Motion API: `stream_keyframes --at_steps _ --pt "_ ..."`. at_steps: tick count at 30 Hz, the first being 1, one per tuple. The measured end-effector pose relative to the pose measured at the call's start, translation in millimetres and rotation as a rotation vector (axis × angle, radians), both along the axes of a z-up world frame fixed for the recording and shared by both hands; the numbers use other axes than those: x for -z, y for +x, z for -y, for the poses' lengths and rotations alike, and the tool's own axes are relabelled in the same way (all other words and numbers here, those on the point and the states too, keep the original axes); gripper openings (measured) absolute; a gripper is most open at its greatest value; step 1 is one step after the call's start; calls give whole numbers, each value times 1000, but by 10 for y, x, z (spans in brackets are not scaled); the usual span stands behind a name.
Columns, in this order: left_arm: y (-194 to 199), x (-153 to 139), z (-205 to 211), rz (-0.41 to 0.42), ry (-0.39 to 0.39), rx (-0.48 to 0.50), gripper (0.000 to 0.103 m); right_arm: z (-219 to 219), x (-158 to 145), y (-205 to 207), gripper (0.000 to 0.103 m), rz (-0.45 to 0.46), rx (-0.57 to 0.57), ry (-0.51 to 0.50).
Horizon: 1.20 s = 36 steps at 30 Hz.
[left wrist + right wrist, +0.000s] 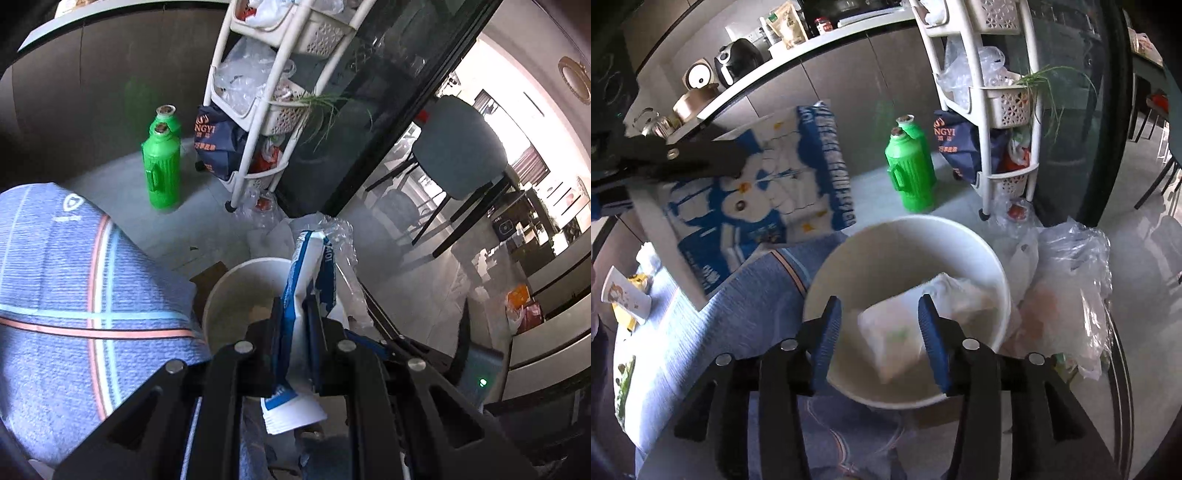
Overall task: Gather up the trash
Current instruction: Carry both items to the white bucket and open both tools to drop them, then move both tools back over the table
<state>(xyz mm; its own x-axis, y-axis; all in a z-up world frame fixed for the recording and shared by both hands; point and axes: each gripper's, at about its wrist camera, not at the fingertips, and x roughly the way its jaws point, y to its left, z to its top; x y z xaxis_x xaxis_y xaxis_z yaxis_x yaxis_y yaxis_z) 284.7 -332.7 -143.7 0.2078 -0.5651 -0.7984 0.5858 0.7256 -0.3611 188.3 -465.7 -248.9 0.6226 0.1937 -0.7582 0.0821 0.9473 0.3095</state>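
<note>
So the thing that matters here is what sits under which fingers. The left gripper (295, 325) is clamped tight on a flattened blue-and-white plastic package wrapper (306, 280), and the wrapper's long axis runs straight out past the fingertips, with a short tail hanging back behind them. The white trash bucket (229, 295) is just below and slightly left of those fingers, so it looks like the drop only needs a small shift that way before letting go. Since the wrapper is long and floppy, I'd guess it could catch on the rim if it goes in sideways instead of end first.

The right gripper (882, 332) has its blue fingers (827, 332) spread fairly wide with nothing pinched between them. Right below the gap, inside the bucket, lies a whitish crumpled bag (905, 332), blurred, not touching the pads as far as I can tell. So the right hand is the one actually centred over the bucket, but it's the left one that has the trash.

What each camera gives you: the right wrist view shows the wrapper's whole printed face off to the upper left of its fingers, with the left gripper's black arm across it, plus the bucket's full rim and what's inside. The left wrist view only gets the wrapper edge-on and part of the bucket, and the blue patterned cloth (74, 295) crowds its left side. More clear plastic bags (1067, 295) sit just right of the bucket.
</note>
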Motion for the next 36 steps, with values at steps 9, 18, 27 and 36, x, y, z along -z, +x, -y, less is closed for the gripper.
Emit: stream_keyframes --at_steps 9,18,27,36 --pt "9 235 206 14 60 9 45 35 66 -138 49 -18 25 19" --pt "-176 -254 -75 152 19 -97 99 -91 -124 -218 89 30 -16 -5" --pt "-621 -867 -619 228 -33 -209 99 -419 -627 -451 94 93 -57 -80" --pt "-1363 -1409 -1536 308 -31 -346 99 -890 -1276 -858 94 184 -127 -86"
